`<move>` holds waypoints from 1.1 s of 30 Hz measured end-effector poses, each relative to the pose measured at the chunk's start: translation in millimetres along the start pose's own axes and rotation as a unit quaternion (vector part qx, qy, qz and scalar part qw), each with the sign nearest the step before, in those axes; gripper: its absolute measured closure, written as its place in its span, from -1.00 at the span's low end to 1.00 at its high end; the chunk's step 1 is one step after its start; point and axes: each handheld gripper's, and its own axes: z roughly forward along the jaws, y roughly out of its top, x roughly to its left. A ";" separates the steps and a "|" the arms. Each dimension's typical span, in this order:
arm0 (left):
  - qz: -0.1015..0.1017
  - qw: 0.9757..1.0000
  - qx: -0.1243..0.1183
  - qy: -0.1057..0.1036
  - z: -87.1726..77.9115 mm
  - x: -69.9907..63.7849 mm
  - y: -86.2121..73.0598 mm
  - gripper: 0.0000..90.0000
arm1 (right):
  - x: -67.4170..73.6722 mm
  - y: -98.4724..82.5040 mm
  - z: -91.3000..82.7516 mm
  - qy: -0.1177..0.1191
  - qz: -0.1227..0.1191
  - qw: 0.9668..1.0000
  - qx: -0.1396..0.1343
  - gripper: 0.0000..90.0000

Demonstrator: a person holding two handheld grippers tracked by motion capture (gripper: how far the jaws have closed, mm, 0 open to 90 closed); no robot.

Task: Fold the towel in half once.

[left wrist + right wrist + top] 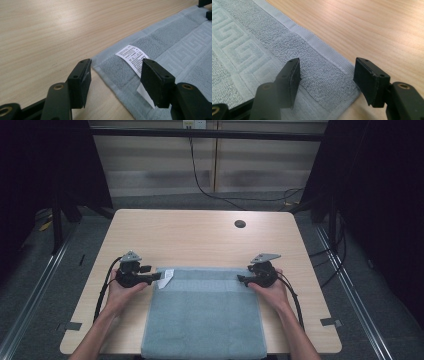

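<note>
Towel corners between open tools

Towel (202,315) lies flat on counter (200,232). Left tool (113,80) straddles the labelled far corner, right tool (327,77) the opposite far corner; both wide open, gripping nothing. Far hem runs tool to tool.

Grey towel (205,317) flat on table (200,235)
</note>
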 end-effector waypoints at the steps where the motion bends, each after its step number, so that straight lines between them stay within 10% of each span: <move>1: 0.003 1.000 0.003 0.002 2.5 -0.1 0.6 -0.08 | 0.7 0.5 -0.3 0.000 -0.001 1.000 0.003 -0.10; 9: 0.028 0.999 0.030 0.006 19.4 -4.0 -1.3 -0.28 | 3.0 0.0 -3.6 0.036 -0.001 0.999 0.003 0.73; 14: 0.054 0.998 0.036 0.021 23.4 -10.0 -0.2 -0.31 | 1.4 -1.3 -3.6 0.045 0.011 0.999 -0.001 0.85; 27: 0.067 0.997 0.025 -0.034 22.4 -21.6 -3.4 0.82 | 4.0 -2.3 -3.8 0.045 0.016 0.999 -0.004 0.87; 33: 0.046 0.997 0.025 -0.053 20.5 -15.5 -4.9 0.83 | 5.0 -2.4 -3.2 0.048 0.021 0.999 -0.007 0.90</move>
